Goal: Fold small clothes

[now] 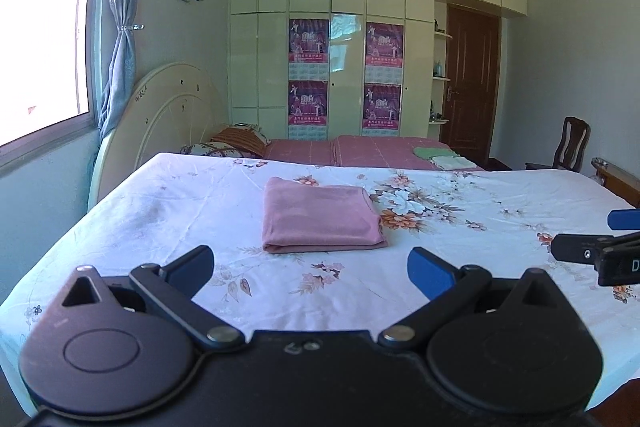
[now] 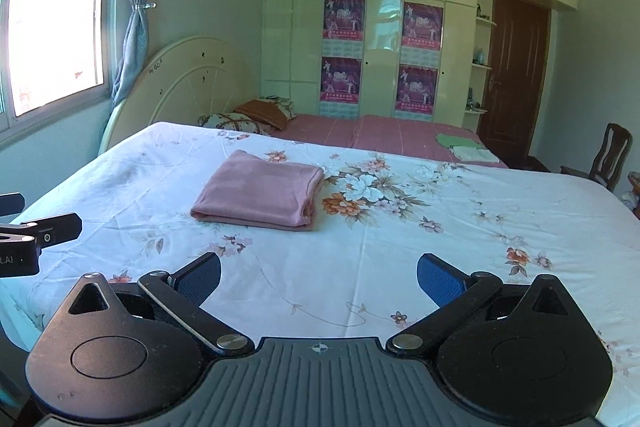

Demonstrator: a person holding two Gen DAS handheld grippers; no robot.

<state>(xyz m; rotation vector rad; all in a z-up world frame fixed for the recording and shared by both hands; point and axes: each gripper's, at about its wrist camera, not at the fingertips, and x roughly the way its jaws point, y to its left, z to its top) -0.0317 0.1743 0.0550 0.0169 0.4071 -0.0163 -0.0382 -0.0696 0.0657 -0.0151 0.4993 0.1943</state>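
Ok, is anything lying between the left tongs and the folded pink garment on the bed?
Nothing visible. Only bare floral bedsheet lies between the open left tongs and the folded pink garment; the right tongs are off to the side.

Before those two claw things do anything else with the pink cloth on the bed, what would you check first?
1. Left gripper open, nothing held: ok.
2. Right gripper open, nothing held: ok.
3. Pink cloth folded into a neat rectangle: ok.
4. Cloth lying flat on the floral sheet, clear of both grippers: ok.
5. Another unfolded garment within reach: cannot tell; only a green and white pile shows on the far bed.
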